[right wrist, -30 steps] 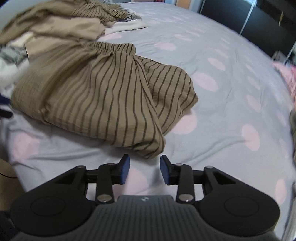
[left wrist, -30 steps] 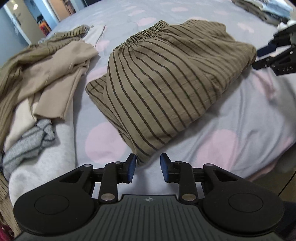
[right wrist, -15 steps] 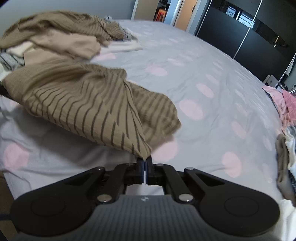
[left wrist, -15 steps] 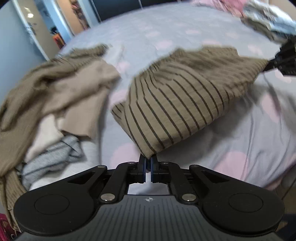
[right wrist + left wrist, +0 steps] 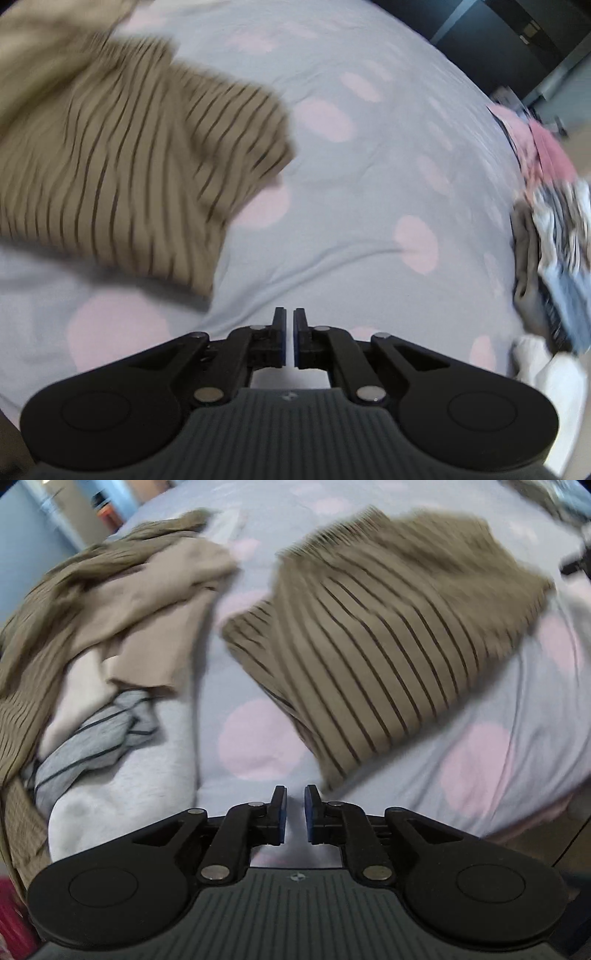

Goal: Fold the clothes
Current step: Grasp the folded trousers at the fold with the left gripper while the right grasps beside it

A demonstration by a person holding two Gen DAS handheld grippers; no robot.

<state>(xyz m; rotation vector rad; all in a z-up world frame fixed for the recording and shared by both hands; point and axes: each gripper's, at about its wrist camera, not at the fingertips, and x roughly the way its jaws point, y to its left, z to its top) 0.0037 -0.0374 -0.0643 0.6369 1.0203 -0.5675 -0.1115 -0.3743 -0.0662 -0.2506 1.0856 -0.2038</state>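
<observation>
A bed (image 5: 491, 760) under a grey sheet with pink dots fills both views and carries everything. On its left side, in the left wrist view, a loose heap of unfolded clothes (image 5: 110, 627) in tan, cream and grey lies crumpled, so most of the folding looks still to do. Near the middle lies the brown striped garment (image 5: 388, 627), roughly doubled over but bunched and uneven, its near corner just beyond the tools; it seems partly folded at best. At the far right edge in the right wrist view sits a smaller pile of pink and patterned clothes (image 5: 546, 206), too blurred to tell whether it is folded. The left tool (image 5: 294, 814) has its jaws opening, a narrow gap between them and no cloth in it. The right tool (image 5: 289, 336) is also opening, its jaws only a sliver apart, and it too holds nothing. Motion blur smears the stripes and the garment's far edge.
</observation>
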